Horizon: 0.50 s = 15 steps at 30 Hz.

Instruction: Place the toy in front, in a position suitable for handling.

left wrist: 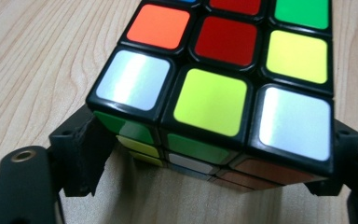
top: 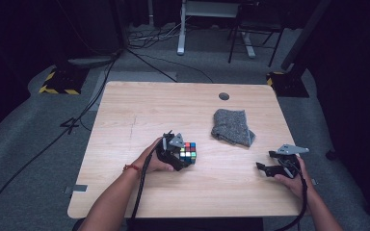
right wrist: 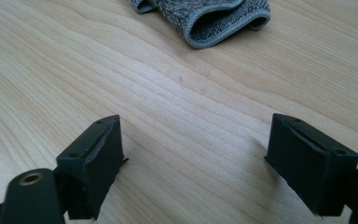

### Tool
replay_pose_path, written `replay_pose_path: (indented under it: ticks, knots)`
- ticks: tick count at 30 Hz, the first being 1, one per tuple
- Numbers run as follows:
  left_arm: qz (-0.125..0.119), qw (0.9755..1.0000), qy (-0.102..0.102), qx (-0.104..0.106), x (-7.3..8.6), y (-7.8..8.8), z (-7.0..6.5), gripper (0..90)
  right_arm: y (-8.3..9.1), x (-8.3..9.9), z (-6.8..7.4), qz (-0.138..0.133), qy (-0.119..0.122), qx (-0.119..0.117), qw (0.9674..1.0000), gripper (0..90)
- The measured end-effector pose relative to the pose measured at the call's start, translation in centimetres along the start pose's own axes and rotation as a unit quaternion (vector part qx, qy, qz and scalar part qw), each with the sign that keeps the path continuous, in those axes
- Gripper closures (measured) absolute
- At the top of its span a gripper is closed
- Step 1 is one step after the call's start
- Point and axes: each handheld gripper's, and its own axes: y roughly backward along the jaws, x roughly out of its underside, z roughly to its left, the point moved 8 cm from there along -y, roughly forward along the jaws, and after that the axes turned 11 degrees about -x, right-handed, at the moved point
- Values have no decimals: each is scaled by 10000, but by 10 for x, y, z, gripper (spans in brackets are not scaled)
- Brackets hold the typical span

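The high view looks forward and down from above the person's side, taking in the whole table [top: 125,106]. The left gripper view sits very close to the puzzle cube [left wrist: 214,98], low over the wood. The right gripper view looks low across the tabletop toward the grey cloth [right wrist: 205,16], which the high view shares.

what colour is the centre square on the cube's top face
Red. The Rubik's cube shows it best in the left gripper view, at the middle of its top face.

place: lab or studio | signs: black curtains [top: 24,29]; floor cables [top: 149,36]; hazard-striped stand bases [top: 60,84]; lone wooden table [top: 139,106]
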Motion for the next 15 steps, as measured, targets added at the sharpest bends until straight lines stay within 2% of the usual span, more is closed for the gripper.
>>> replay_pose_path:
  ticks: [4,9,14,15]
  knots:
    - [-144,9999,-19,-54,-2,2,-1,327,0,0,0,1,0,-2,10000,182]
    - [-169,9998,-30,-73,-2,2,-1,333,0,0,0,4,1,3,10000,182]
    - [-177,9998,-85,0,-2,3,-3,336,0,0,0,8,6,-2,10000,181]
    - [-178,9997,-146,54,-2,6,-6,336,0,0,0,8,6,-2,10000,181]
